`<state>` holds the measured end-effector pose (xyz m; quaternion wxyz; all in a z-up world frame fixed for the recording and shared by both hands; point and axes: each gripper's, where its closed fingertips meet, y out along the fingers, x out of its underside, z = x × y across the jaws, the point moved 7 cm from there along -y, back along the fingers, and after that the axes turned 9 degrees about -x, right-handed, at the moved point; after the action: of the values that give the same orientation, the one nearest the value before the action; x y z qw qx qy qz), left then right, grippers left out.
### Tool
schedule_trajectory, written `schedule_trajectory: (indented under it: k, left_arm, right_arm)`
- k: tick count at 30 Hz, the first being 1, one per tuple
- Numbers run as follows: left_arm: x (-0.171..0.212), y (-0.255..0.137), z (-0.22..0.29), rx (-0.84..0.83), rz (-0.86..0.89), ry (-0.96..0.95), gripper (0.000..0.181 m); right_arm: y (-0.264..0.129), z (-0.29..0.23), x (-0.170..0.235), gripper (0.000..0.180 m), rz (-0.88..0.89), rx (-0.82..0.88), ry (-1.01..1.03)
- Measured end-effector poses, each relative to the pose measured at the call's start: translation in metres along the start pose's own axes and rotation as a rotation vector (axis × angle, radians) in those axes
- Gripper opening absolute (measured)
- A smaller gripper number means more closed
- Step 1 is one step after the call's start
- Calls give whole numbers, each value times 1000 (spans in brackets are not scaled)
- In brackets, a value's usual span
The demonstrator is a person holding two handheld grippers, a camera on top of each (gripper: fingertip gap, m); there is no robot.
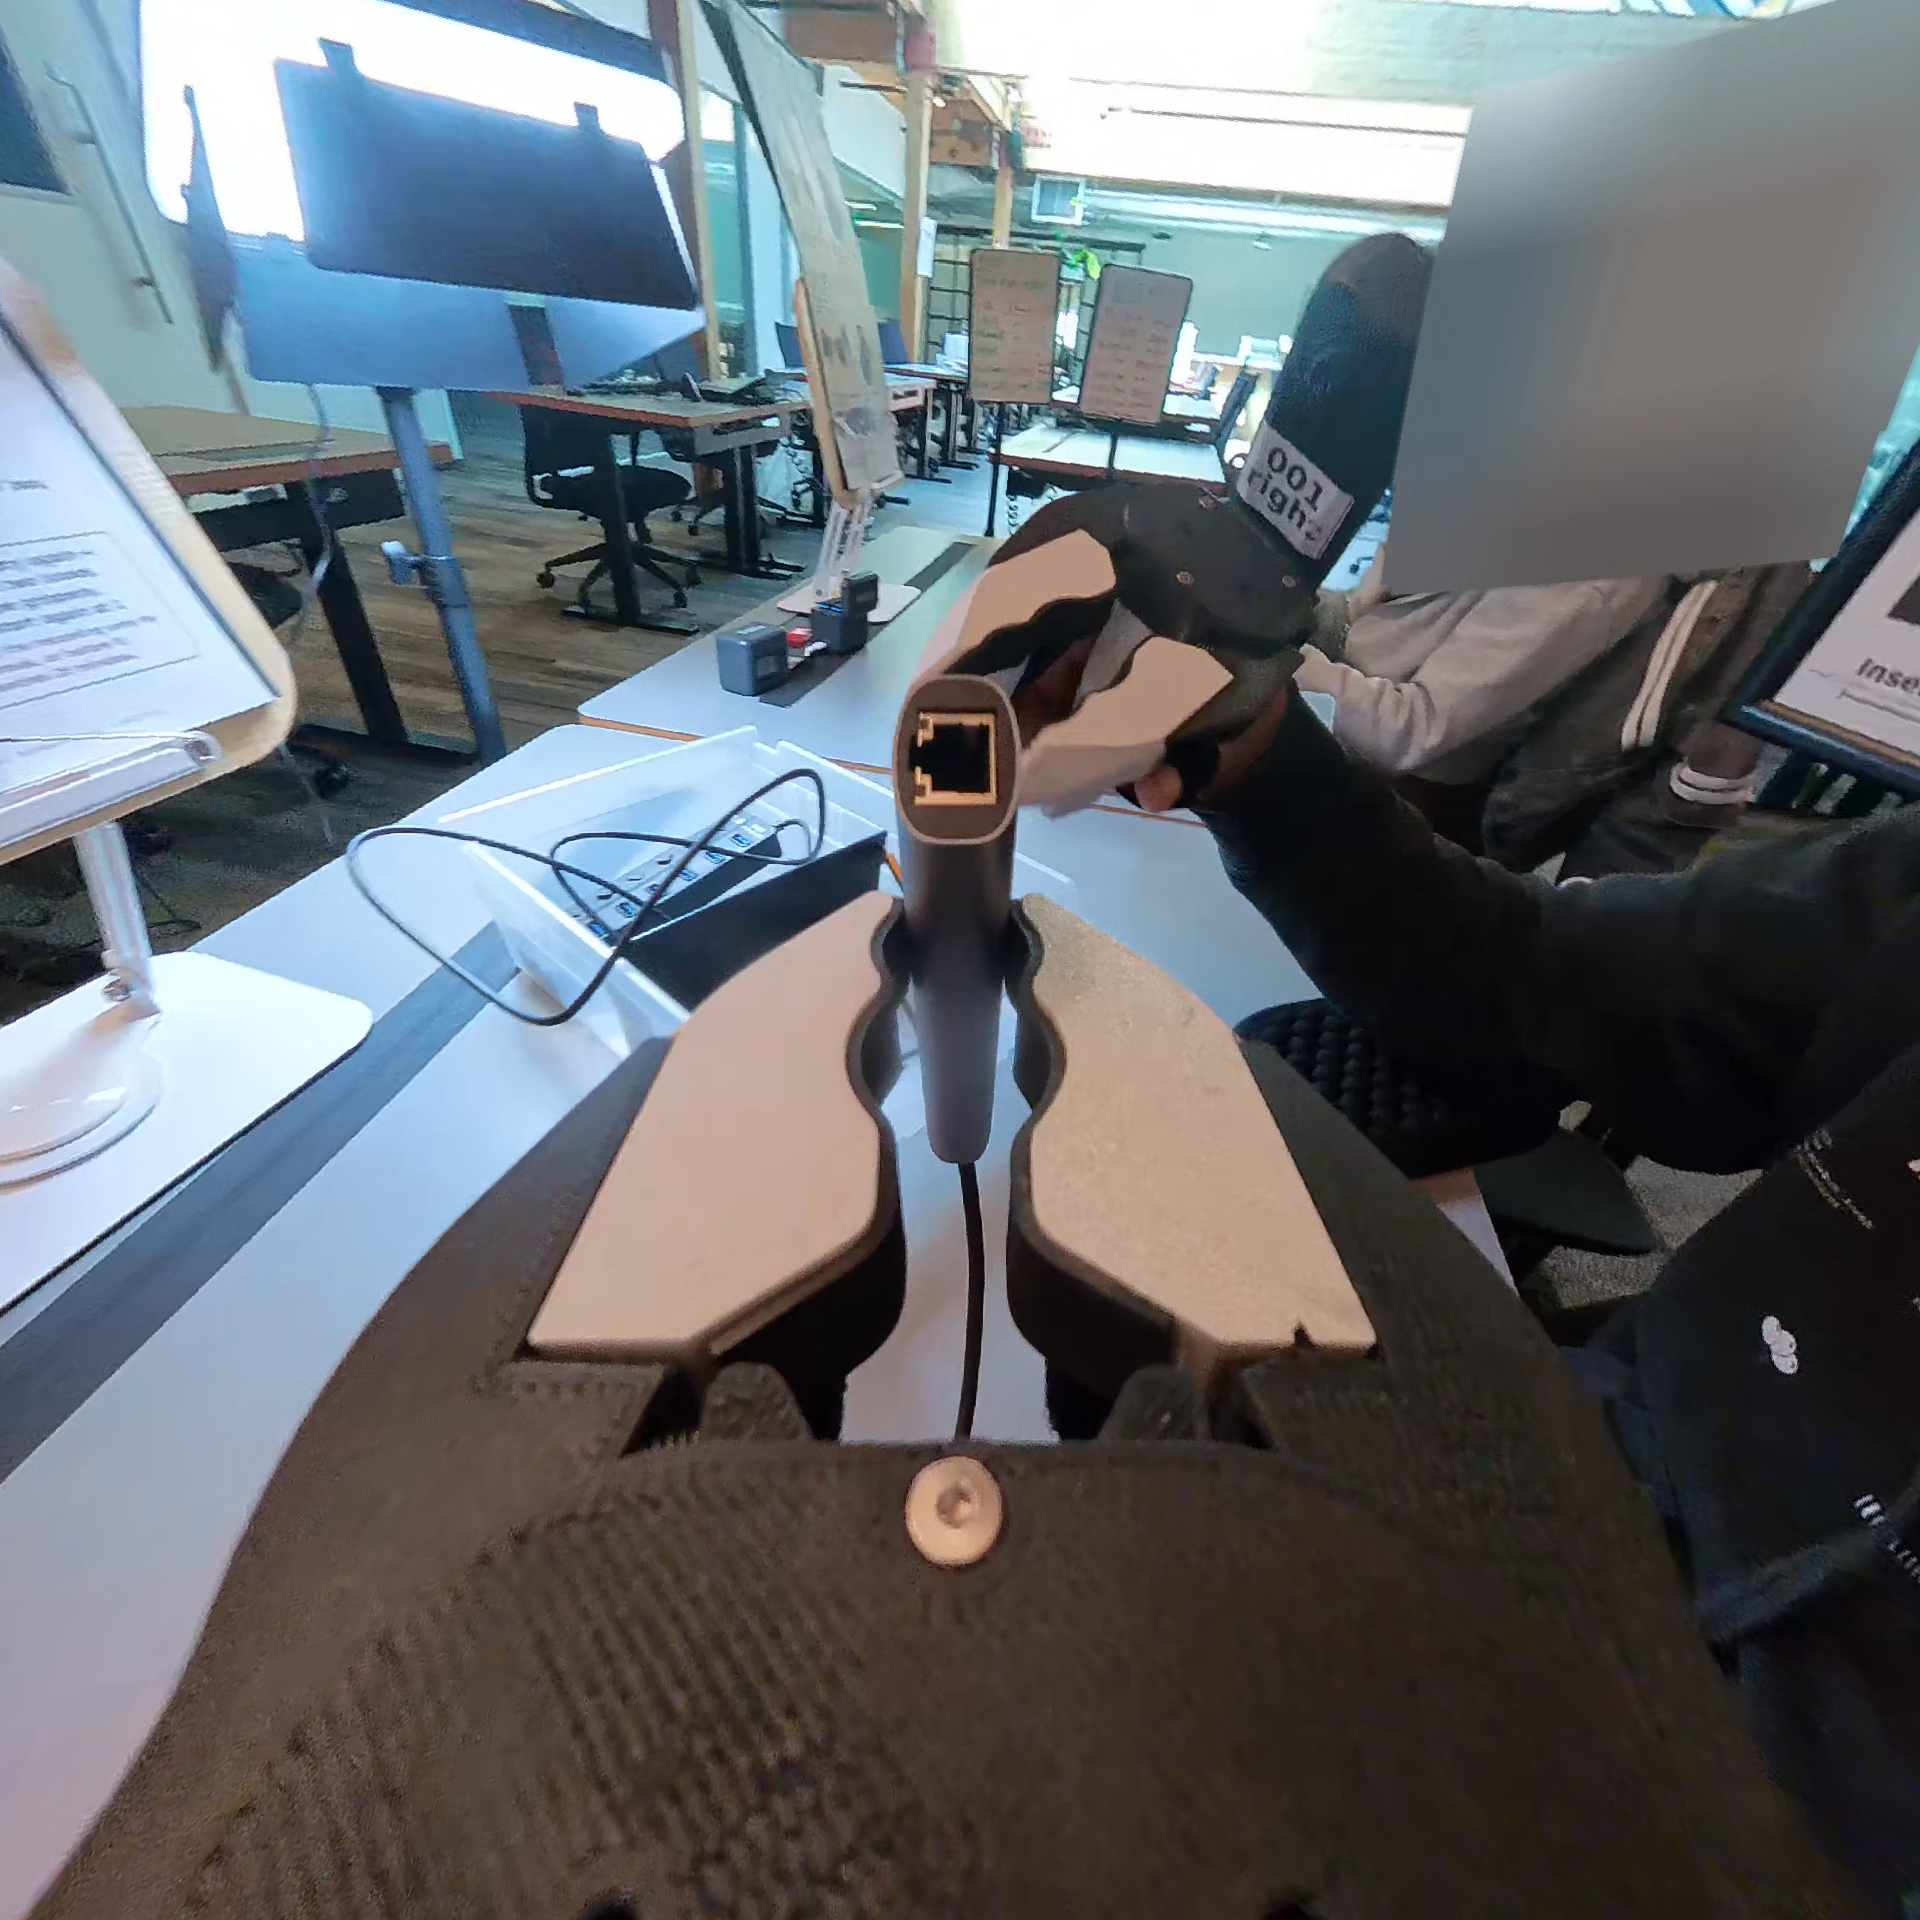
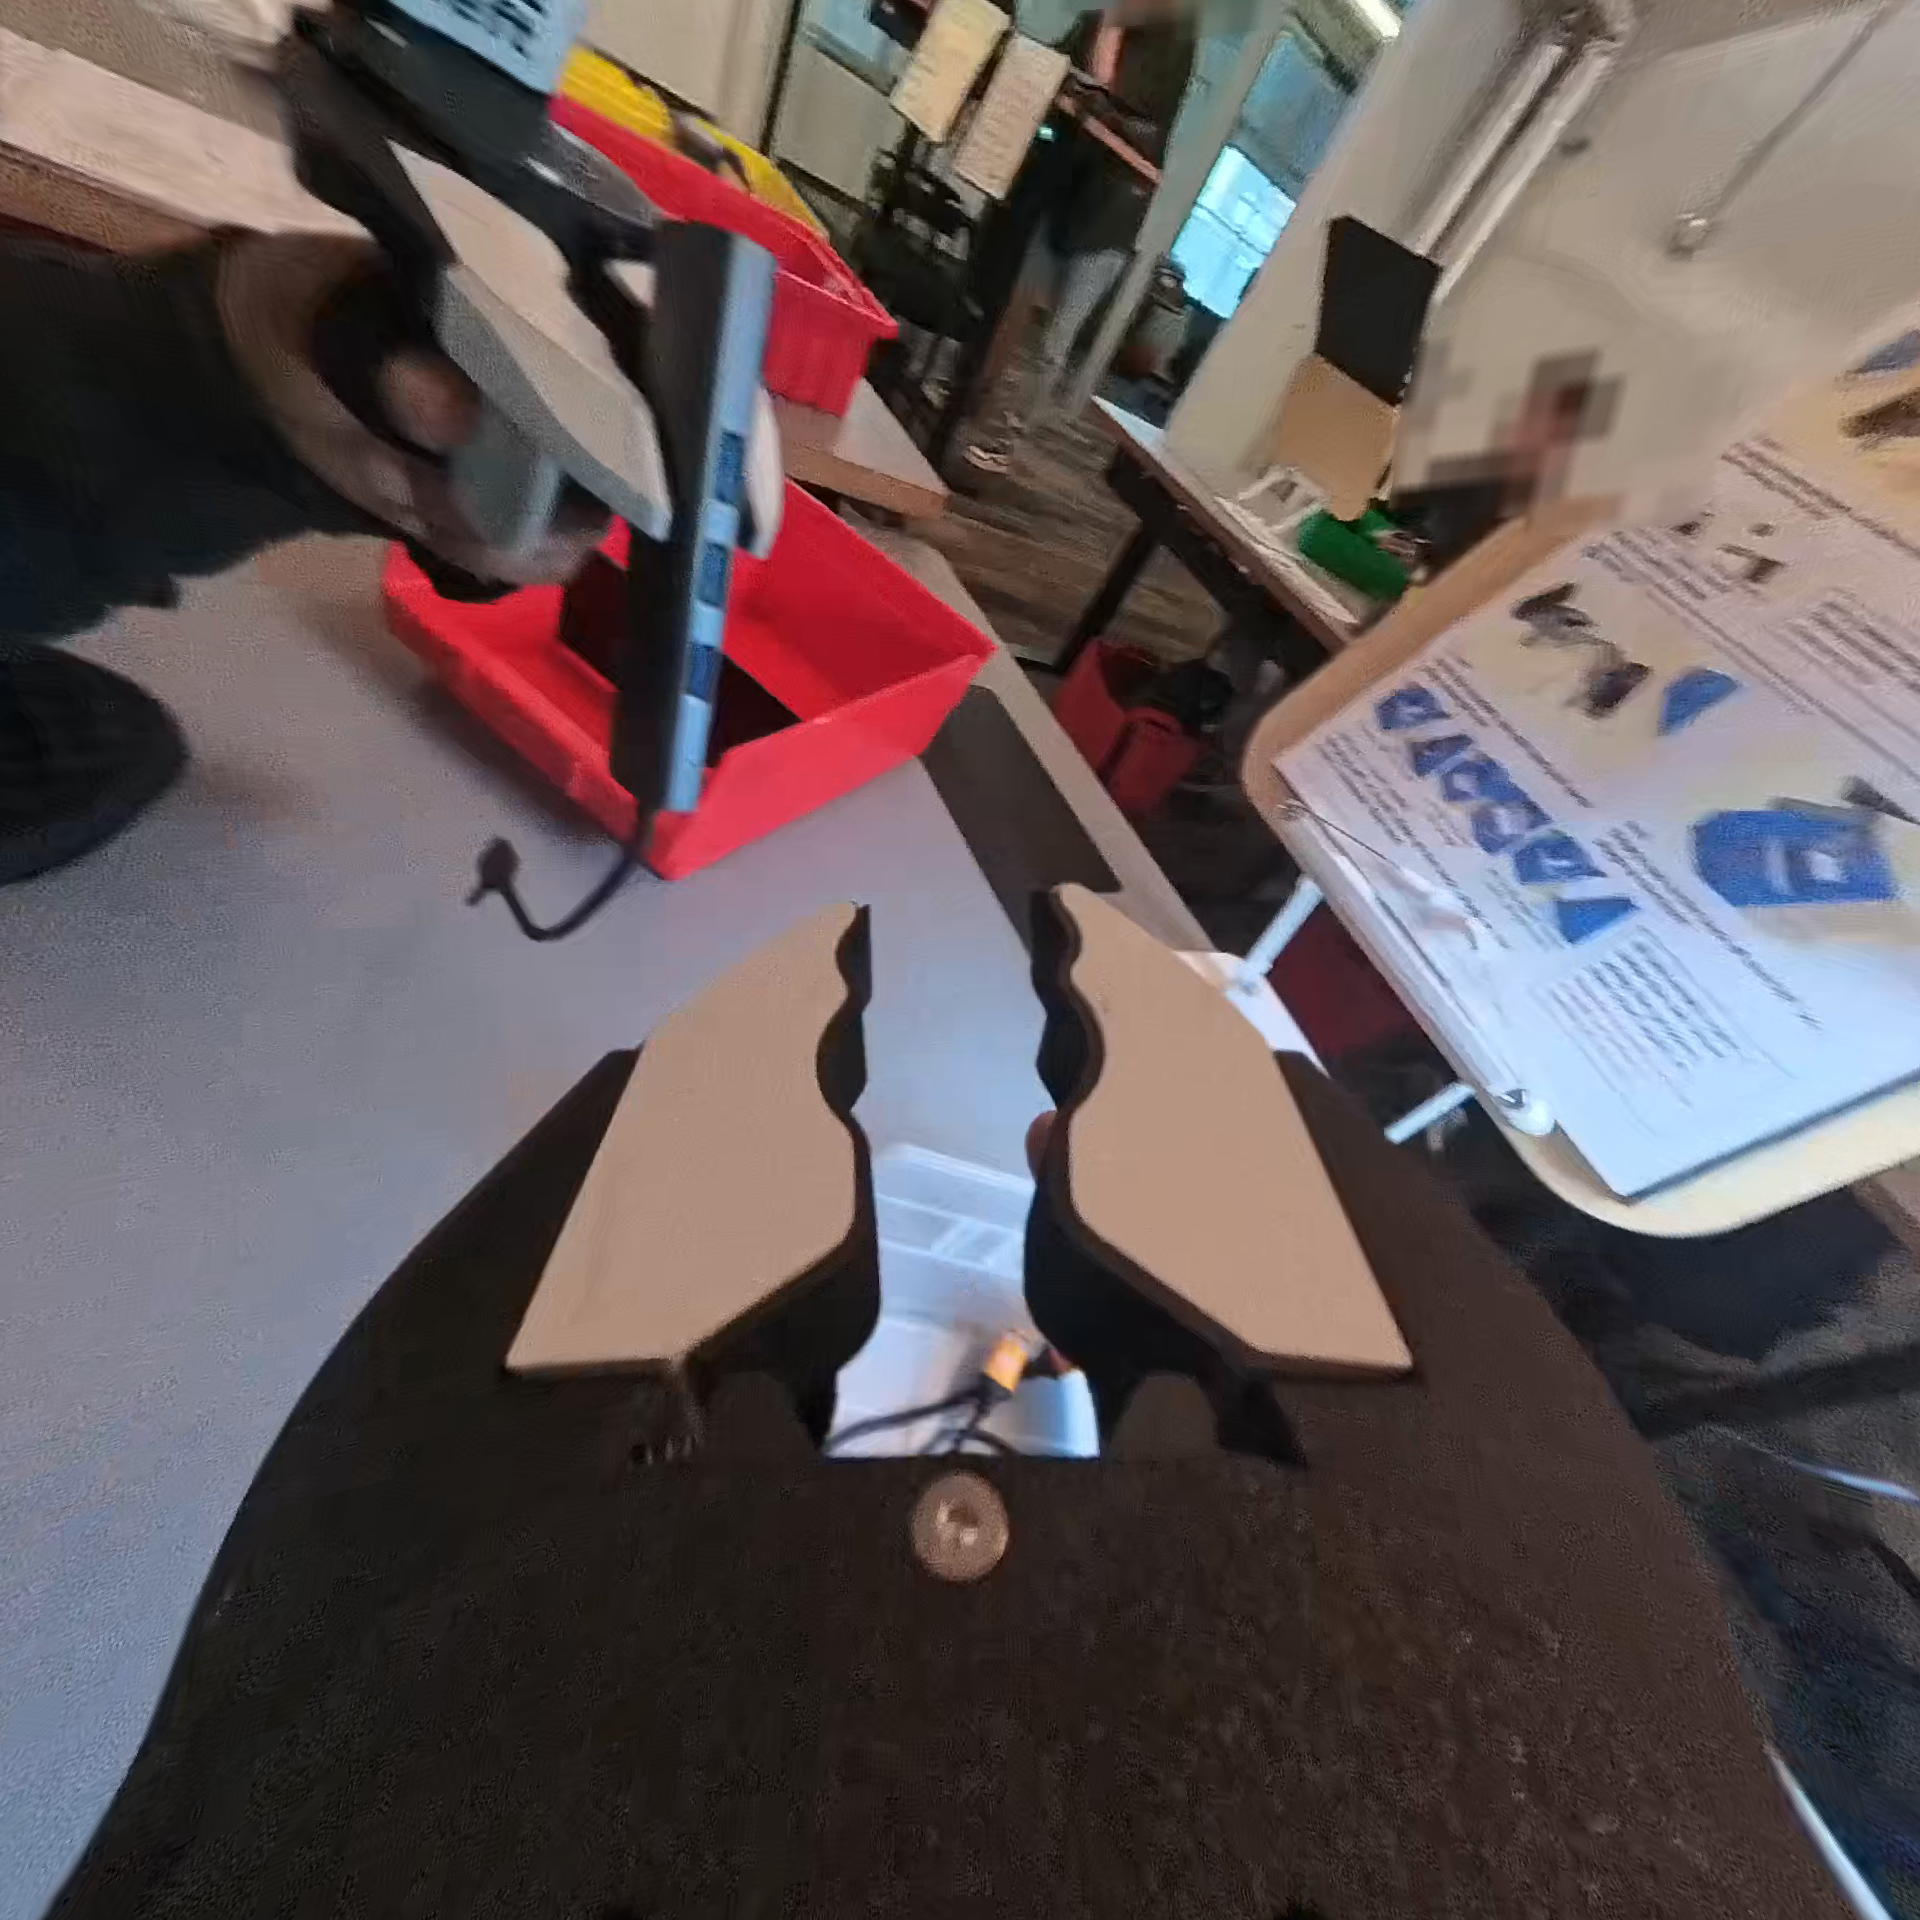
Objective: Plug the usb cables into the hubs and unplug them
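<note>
My left gripper (image 1: 956,925) is shut on a slim grey USB hub (image 1: 954,935) and holds it above the table, its port end toward the camera. The hub's short black cable (image 1: 971,1299) hangs down between the fingers. In the right wrist view the same hub (image 2: 691,540) shows at upper left in the other gripper, blue ports along its side and its cable (image 2: 561,904) dangling. My right gripper (image 2: 948,925) is open and empty. In the left wrist view it (image 1: 1081,665) hovers just right of the hub's top end, apart from it.
A clear plastic bin (image 1: 520,925) on the white table (image 1: 312,1299) holds more hubs (image 1: 675,862) and looped black cables (image 1: 457,935). A red bin (image 2: 831,644) stands behind the held hub. Paper sheets on stands are at the left (image 1: 104,623) and right (image 2: 1621,831). A person sits at far right. My right fingertips sit around 10 centimetres from my left ones.
</note>
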<state>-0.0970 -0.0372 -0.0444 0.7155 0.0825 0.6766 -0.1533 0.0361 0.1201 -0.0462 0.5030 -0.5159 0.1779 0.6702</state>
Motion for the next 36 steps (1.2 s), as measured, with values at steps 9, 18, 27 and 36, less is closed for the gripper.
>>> schedule_trajectory:
  k: [9, 18, 27, 36]
  left_arm:
    - [7, 20, 26, 60, 5, 103, 20]
    - [-25, -33, -9, -94, 179, 23, 36]
    - [-27, -40, -12, -146, 161, 37, 35]
    - [-24, -51, -27, -229, 107, 40, 35]
  right_arm:
    - [42, -45, -8, 18, -61, -242, -60]
    - [-44, 67, -45, 16, -182, 274, -260]
    - [-8, 139, 91, 17, -655, 247, -48]
    - [-16, 164, 153, 49, -736, 339, 198]
